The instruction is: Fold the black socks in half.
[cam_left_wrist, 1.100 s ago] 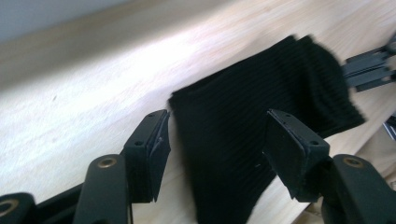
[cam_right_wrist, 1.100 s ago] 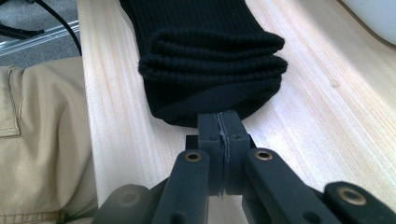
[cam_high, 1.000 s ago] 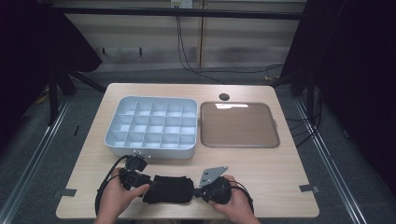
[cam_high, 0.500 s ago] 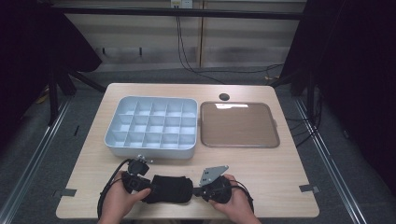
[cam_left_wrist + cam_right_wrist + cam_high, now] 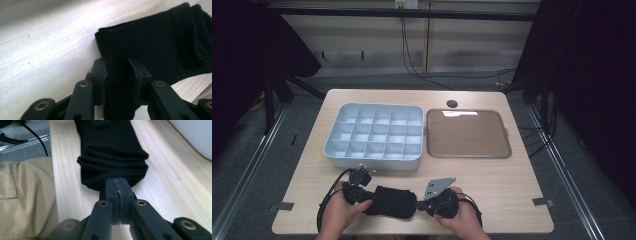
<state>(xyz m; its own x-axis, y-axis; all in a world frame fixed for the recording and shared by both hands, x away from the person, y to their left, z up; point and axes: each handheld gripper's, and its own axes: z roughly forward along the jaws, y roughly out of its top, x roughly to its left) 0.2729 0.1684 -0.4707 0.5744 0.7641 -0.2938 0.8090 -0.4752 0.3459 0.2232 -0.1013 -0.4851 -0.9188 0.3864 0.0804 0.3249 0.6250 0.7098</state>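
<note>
A black ribbed knit cloth lies folded near the table's front edge between my two grippers. My left gripper is at its left end. In the left gripper view its jaws have just been closing, and the pads now press on a fold of the cloth that fills the gap between them. My right gripper is at the cloth's right end. In the right gripper view its jaws meet on a thin edge of the bunched cloth.
A grey tray with several compartments stands just behind the cloth at centre left. A flat brown tray lies to its right, with a small dark round spot behind it. A beige trouser leg is at the table's front edge.
The left gripper's jaws have drawn in on the cloth's left end. Both hands and the cloth stay where they were.
</note>
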